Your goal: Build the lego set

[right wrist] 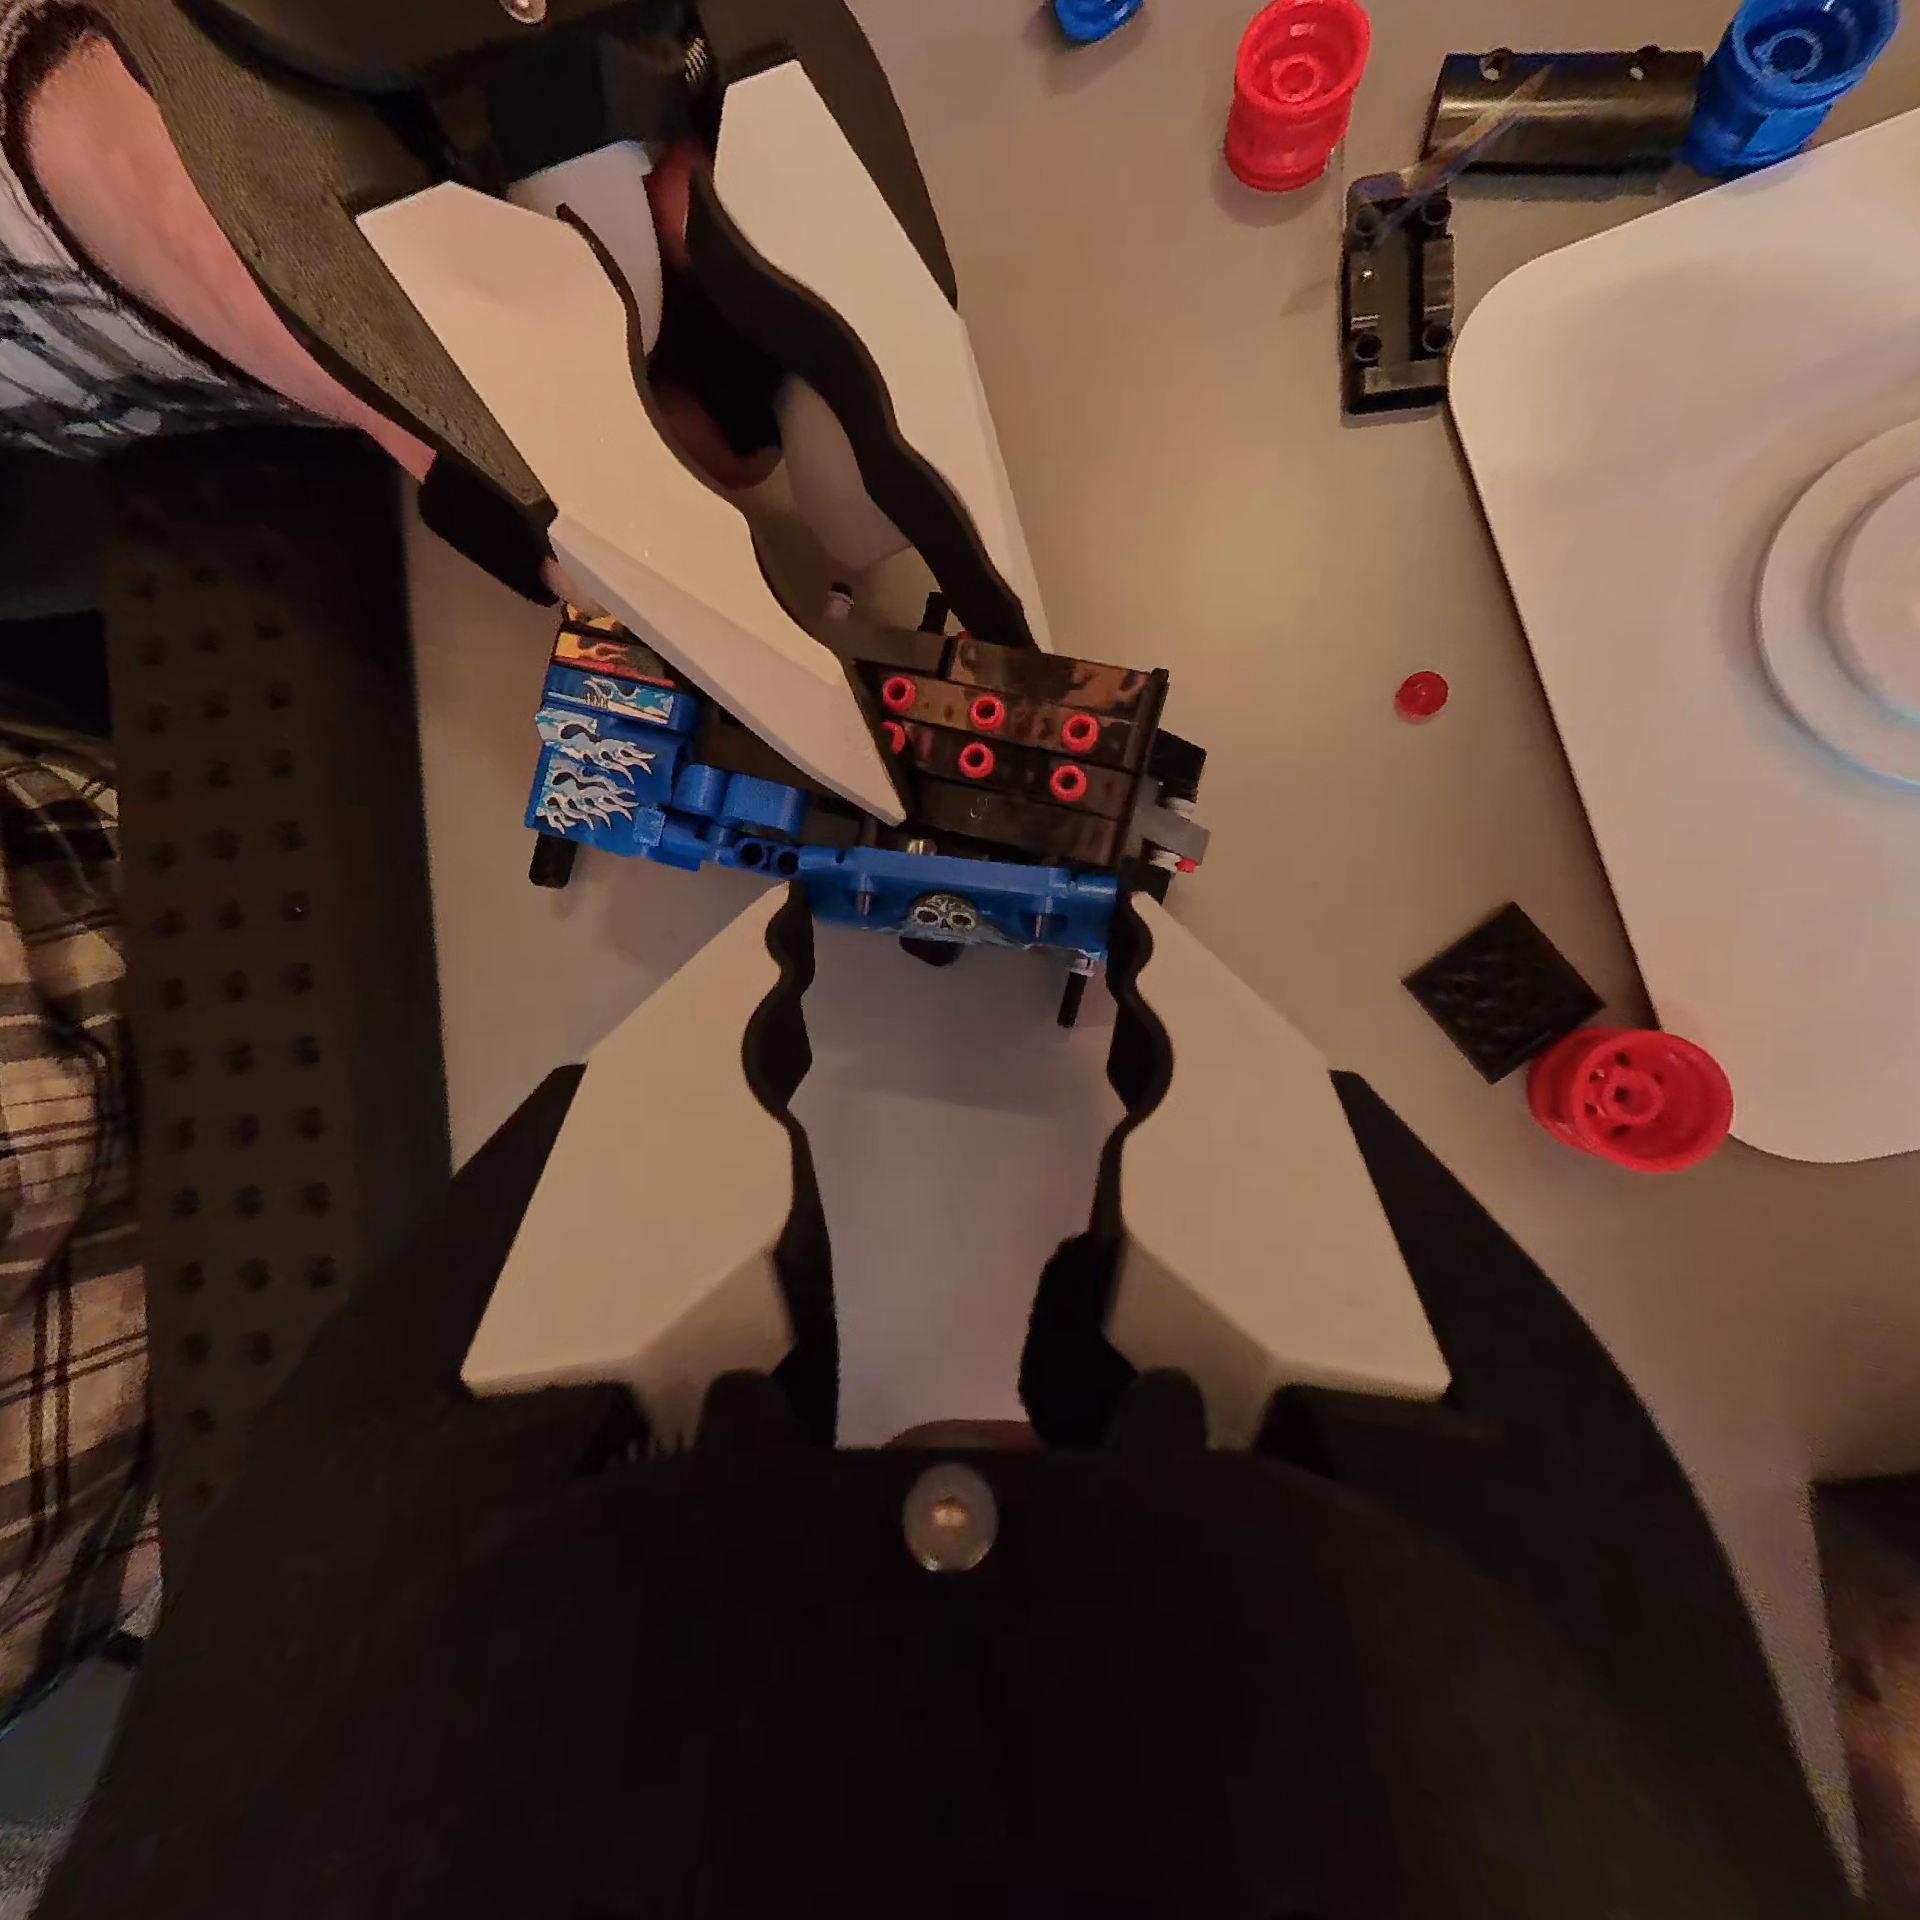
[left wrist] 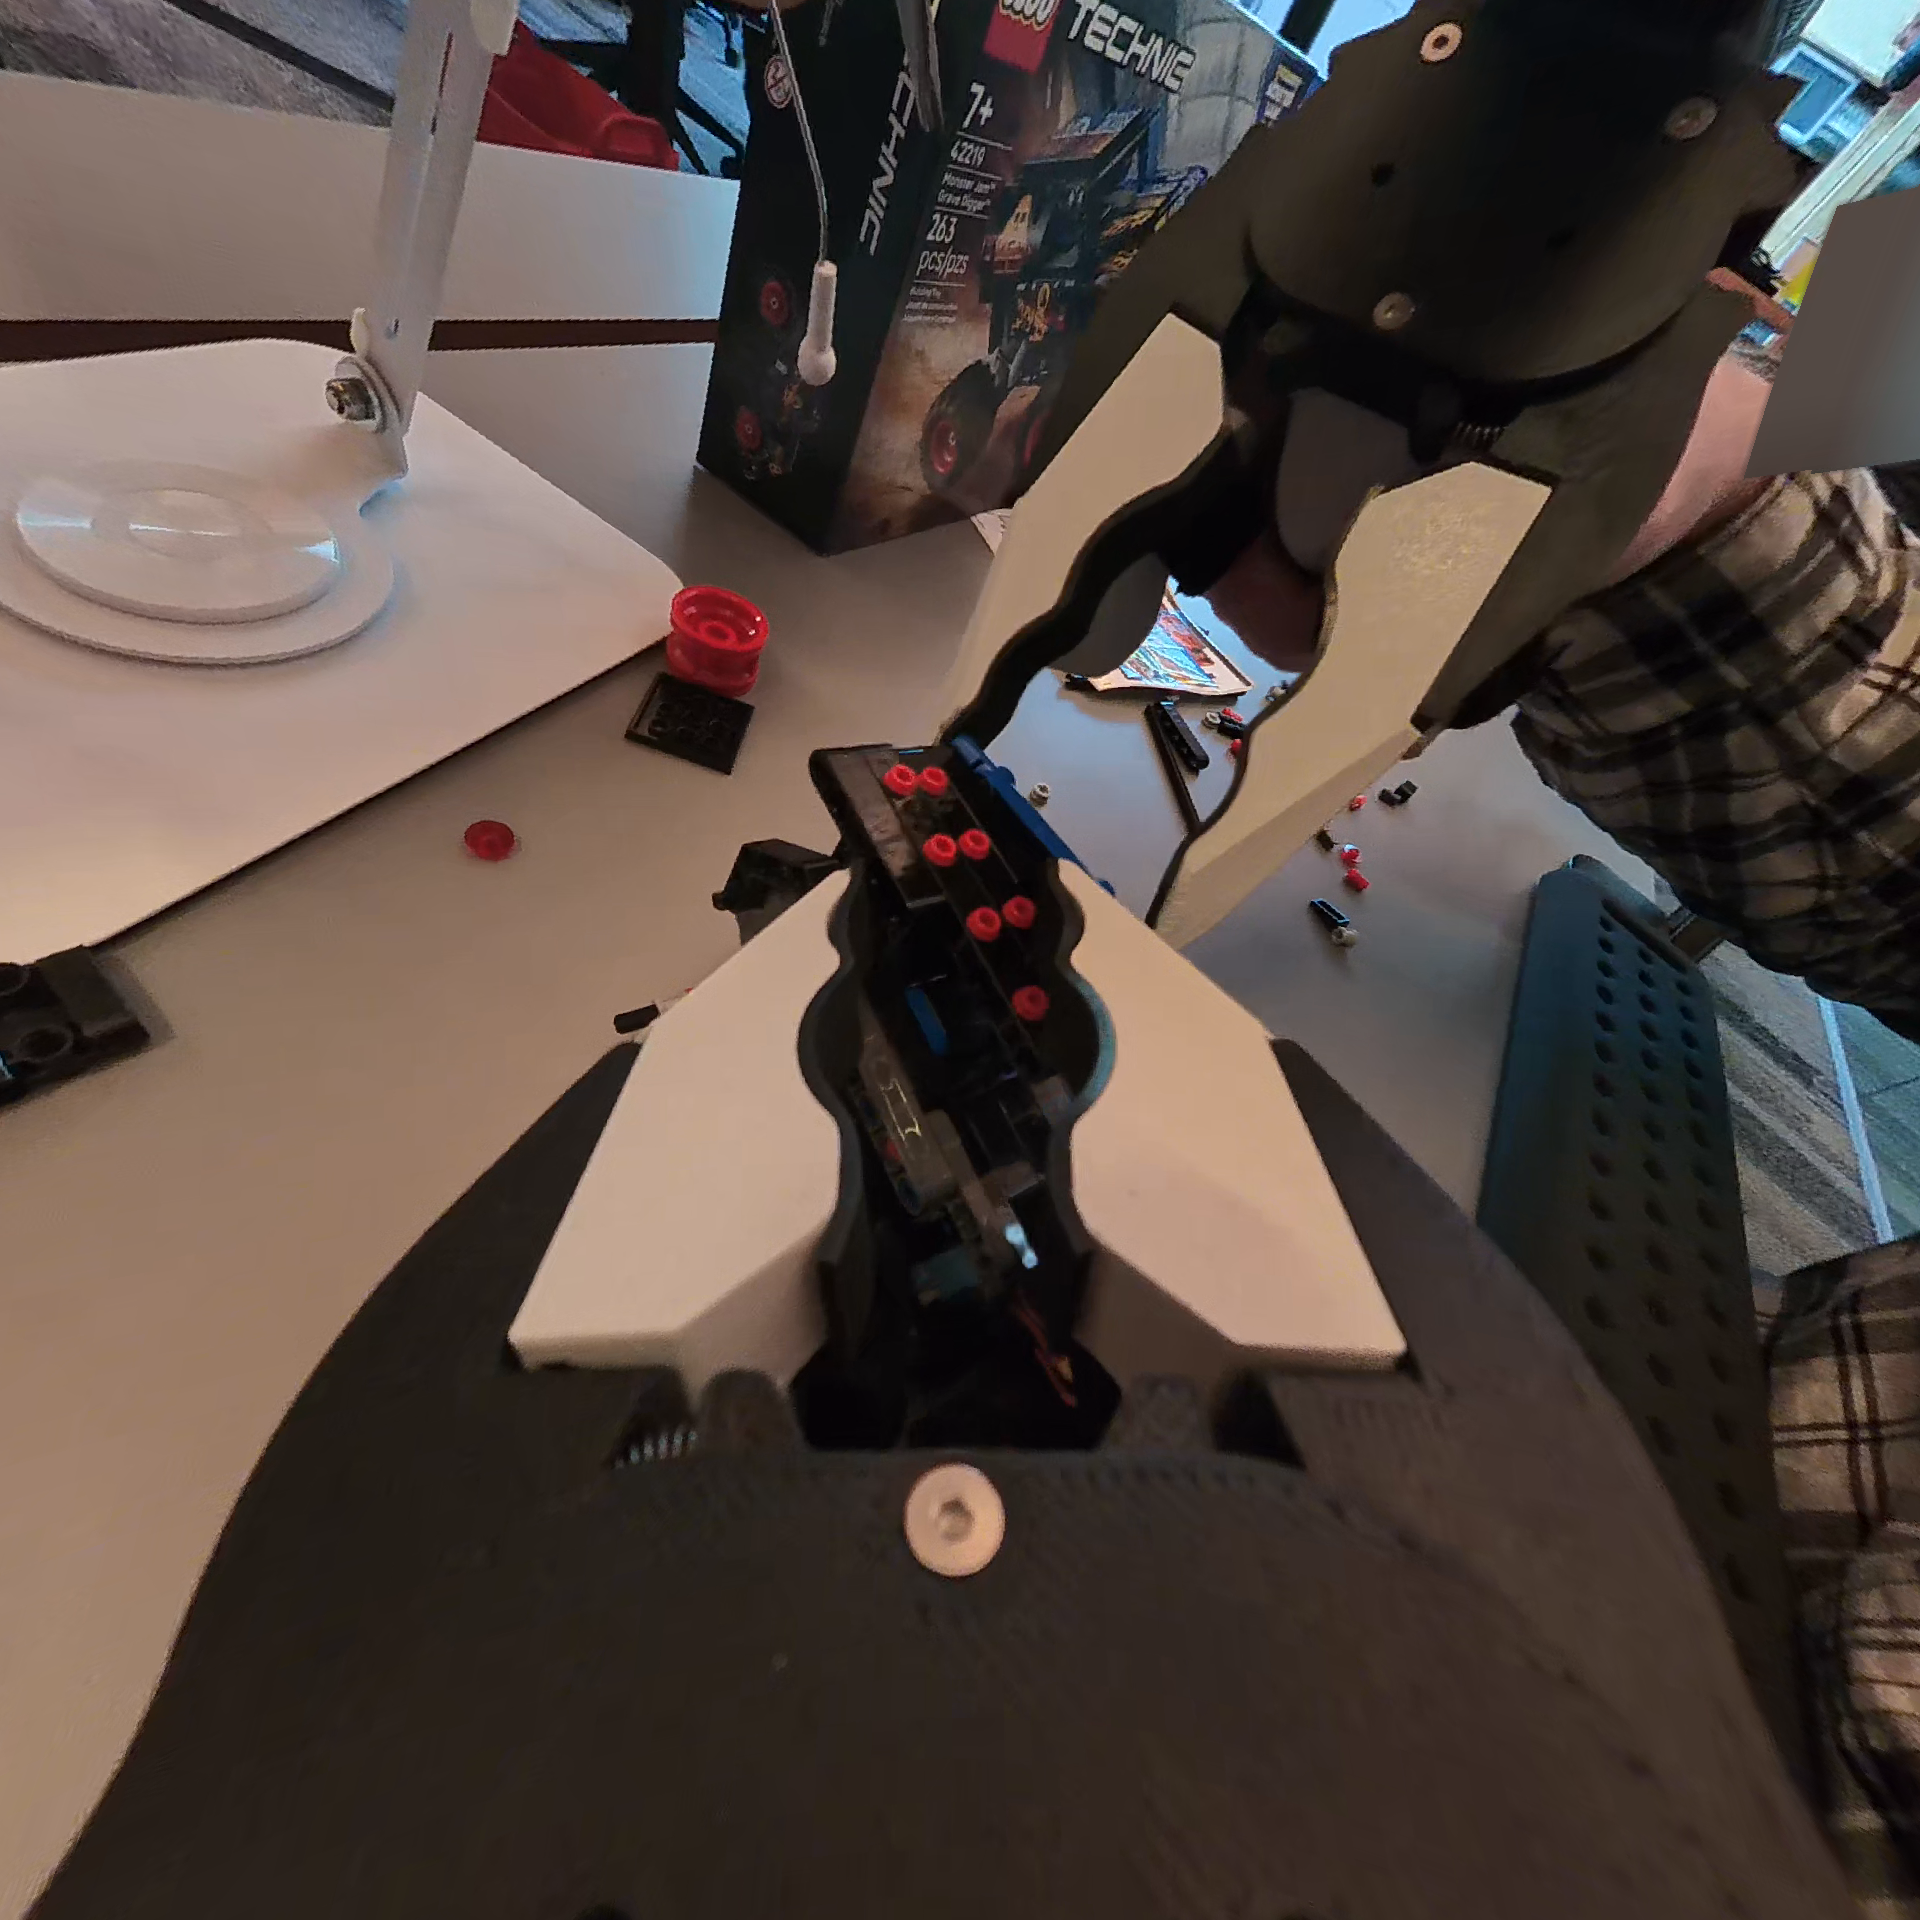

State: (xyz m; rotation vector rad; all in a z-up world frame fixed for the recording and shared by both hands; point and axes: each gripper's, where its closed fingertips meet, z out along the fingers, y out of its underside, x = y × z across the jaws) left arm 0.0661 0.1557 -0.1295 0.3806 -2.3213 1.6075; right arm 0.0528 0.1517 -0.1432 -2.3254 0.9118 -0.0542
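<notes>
Blue-black lego truck [right wrist: 862,790] clamped in left tool [left wrist: 951,914], right tool [right wrist: 956,935] spread at its side

— What does the right wrist camera see?

— A part-built lego truck [right wrist: 862,790], blue and black with red pins on top, sits on a pale table [right wrist: 1226,499]. The right gripper [right wrist: 956,930] has its fingers spread wide, their tips just at the truck's blue side panel.

— And the other gripper?

— The left gripper [right wrist: 914,727] reaches in from the upper left, clamped across the truck's body.

— Anything loose?

— Two red wheel hubs [right wrist: 1294,88] (one lower right), a blue hub [right wrist: 1792,78], black pieces [right wrist: 1397,301], and a white stand base [right wrist: 1662,540].
</notes>
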